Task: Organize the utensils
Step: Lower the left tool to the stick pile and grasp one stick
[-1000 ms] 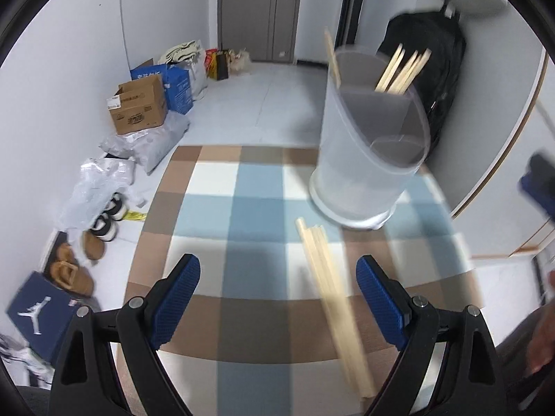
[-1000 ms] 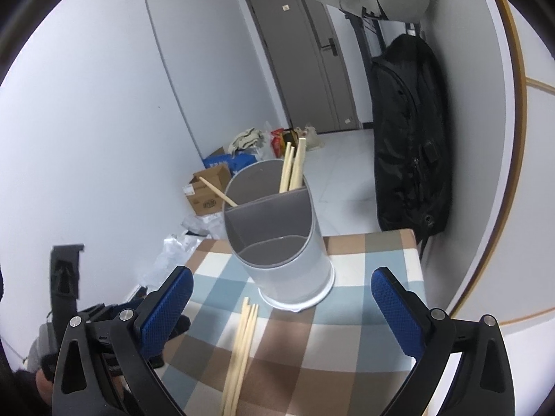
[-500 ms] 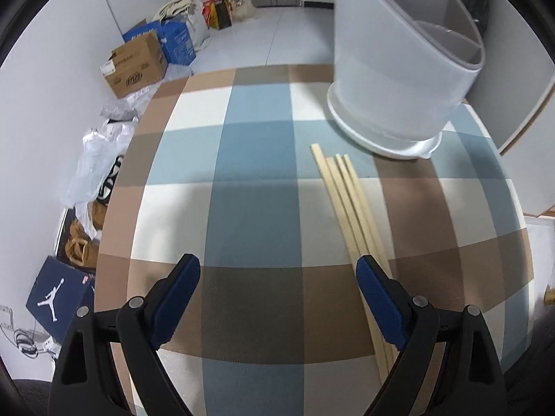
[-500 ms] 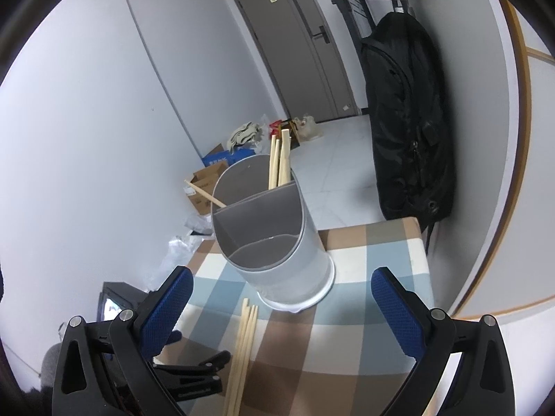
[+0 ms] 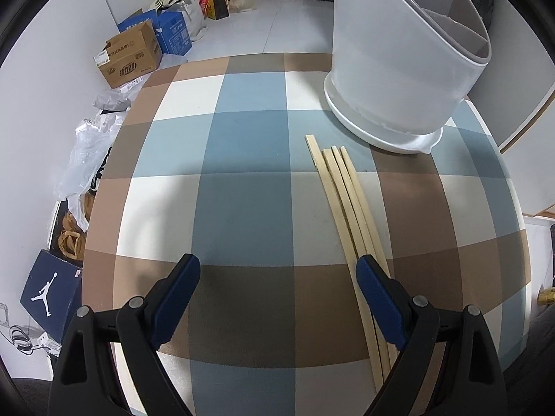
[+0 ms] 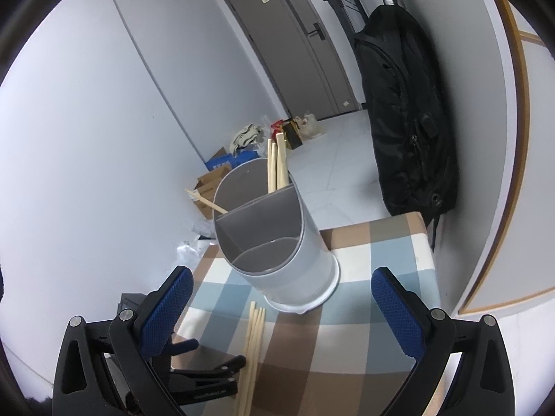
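Note:
Several loose wooden chopsticks (image 5: 347,204) lie side by side on the checked tablecloth (image 5: 242,190), just in front of a grey divided utensil holder (image 5: 402,69). My left gripper (image 5: 277,294) is open and empty, low over the cloth, its right finger (image 5: 376,294) over the near part of the chopsticks. My right gripper (image 6: 281,308) is open and empty, above the table, facing the holder (image 6: 277,242) and the loose chopsticks (image 6: 253,343). The holder's back compartment has several chopsticks (image 6: 275,163) standing in it. The left gripper's black body (image 6: 204,374) shows at lower left in the right wrist view.
The table's edges (image 5: 100,187) drop to the floor on the left and far sides. Cardboard boxes (image 5: 130,55), bags and a shoe box (image 5: 48,287) lie on the floor at left. A black backpack (image 6: 409,118) hangs by the wall beyond the table's right corner.
My left gripper has come down and forward over the table, so its right finger now lies over the loose chopsticks. My right gripper has shifted slightly; the holder stays put.

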Available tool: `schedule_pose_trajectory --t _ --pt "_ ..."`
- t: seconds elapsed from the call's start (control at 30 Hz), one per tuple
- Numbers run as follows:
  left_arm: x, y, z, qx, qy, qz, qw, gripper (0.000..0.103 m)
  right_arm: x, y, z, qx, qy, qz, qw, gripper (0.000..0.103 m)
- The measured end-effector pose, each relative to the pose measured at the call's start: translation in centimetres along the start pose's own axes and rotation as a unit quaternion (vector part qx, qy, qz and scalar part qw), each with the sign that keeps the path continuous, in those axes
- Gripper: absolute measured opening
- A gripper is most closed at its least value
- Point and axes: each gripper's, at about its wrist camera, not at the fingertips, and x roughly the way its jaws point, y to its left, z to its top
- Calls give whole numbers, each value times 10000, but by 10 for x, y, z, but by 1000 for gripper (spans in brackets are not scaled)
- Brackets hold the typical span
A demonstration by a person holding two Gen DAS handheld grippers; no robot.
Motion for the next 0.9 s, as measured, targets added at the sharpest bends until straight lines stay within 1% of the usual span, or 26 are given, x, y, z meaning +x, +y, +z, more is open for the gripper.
schedule_pose_trajectory --t 0.23,0.33,0.47,0.5,0.6,0.63,0.7,0.83,0.87,0.9 --pt "6 3 11 -33 107 78 9999 89 -2 -2 1 115 -17 54 9999 103" --pt "14 -2 19 40 239 131 9996 88 -2 -2 2 110 -25 59 9999 103" --pt "17 0 27 53 291 181 9994 88 -4 -5 2 167 -71 51 9998 103" --pt "18 0 31 40 303 186 9994 83 -4 -7 2 211 -62 46 9997 103" --pt "21 3 40 -33 373 97 9993 75 -4 -10 2 304 -24 59 9995 103" --pt "23 4 44 -59 394 60 9992 74 -4 -11 2 325 -21 59 9995 103" --pt "25 5 49 -78 383 30 9992 66 -4 -12 3 352 -26 61 9994 103" --pt "28 3 58 -111 339 -128 9993 54 -4 -15 3 386 -10 69 9992 103" --pt "27 4 59 -112 296 -145 9994 47 -3 -15 4 389 2 69 9992 103" --pt "27 3 60 -99 258 -159 9995 36 -3 -16 4 390 8 63 9992 103"
